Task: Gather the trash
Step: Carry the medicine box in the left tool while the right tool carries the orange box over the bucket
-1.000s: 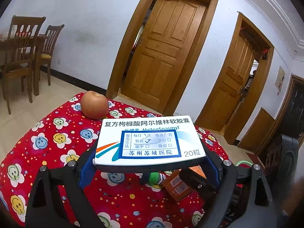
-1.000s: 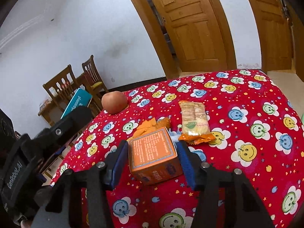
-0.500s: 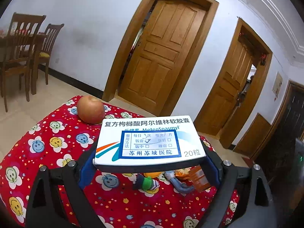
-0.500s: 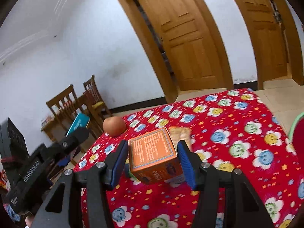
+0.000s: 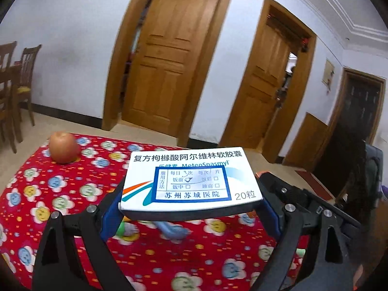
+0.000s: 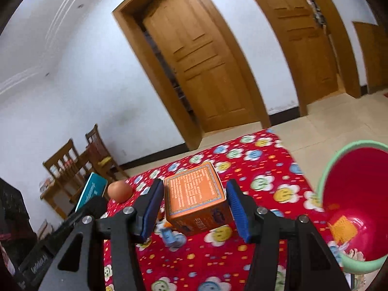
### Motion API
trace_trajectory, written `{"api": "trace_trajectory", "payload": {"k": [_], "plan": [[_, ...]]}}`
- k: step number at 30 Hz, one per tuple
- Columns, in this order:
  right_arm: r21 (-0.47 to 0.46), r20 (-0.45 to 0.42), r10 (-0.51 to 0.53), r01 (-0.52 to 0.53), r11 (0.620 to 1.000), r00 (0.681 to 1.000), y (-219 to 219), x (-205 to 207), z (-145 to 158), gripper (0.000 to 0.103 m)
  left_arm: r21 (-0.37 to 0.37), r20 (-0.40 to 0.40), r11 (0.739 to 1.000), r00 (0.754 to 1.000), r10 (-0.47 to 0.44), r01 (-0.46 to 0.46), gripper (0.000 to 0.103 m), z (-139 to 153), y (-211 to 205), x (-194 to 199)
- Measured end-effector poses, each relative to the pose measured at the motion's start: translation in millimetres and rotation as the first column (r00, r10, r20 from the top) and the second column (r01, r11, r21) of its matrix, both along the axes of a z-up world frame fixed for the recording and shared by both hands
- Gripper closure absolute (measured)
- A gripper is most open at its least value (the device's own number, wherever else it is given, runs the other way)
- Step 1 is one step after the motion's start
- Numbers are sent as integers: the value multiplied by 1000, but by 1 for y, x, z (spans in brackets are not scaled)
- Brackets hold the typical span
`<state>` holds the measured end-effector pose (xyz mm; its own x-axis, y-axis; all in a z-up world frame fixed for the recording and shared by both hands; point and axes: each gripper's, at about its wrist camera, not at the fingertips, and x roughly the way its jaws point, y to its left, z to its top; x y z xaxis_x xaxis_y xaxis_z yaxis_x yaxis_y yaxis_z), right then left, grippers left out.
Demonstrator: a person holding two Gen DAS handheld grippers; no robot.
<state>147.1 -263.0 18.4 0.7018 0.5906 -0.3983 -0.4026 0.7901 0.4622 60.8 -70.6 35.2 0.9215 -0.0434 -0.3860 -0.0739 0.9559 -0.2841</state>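
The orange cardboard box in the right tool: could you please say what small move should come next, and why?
Probably carry the orange cardboard box rightward over the red basin with the green rim before letting go. The right tool holds it clear above the red flowered tablecloth, and the basin, already holding an orange scrap, sits just to its right.

Both grippers are built alike: the left gripper [image 5: 189, 215] and right gripper [image 6: 194, 208] are made of matte black triangular frames with cut-out openings. Blue ribbed pads [image 6: 237, 208] are carried on the fingers, and silver round screws [image 5: 289, 207] are set at the joints. White lettering is seen on the left gripper's black body [image 6: 40, 265]
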Motion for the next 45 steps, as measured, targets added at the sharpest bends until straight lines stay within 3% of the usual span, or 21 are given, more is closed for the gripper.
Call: {"api": "trace_trajectory", "payload": {"k": [11, 15, 22, 32, 45], "plan": [[-2, -13, -87, 87, 996, 996, -59, 0, -3, 46, 48, -25, 990, 991, -128, 129, 11, 4, -72, 21], [-49, -15, -108, 107, 993, 994, -76, -8, -8, 46, 35, -28, 986, 986, -163, 164, 11, 2, -94, 31], [-156, 60, -198, 205, 966, 978, -104, -25, -1, 46, 27, -64, 975, 974, -218, 220, 11, -2, -136, 45], [-142, -36, -298, 290, 946, 954, -168, -14, -20, 46, 27, -86, 951, 949, -304, 307, 11, 3, -191, 71], [-147, -112, -383, 366, 919, 917, -218, -8, -37, 46, -30, -178, 924, 908, -379, 380, 11, -31, -230, 100]]}}
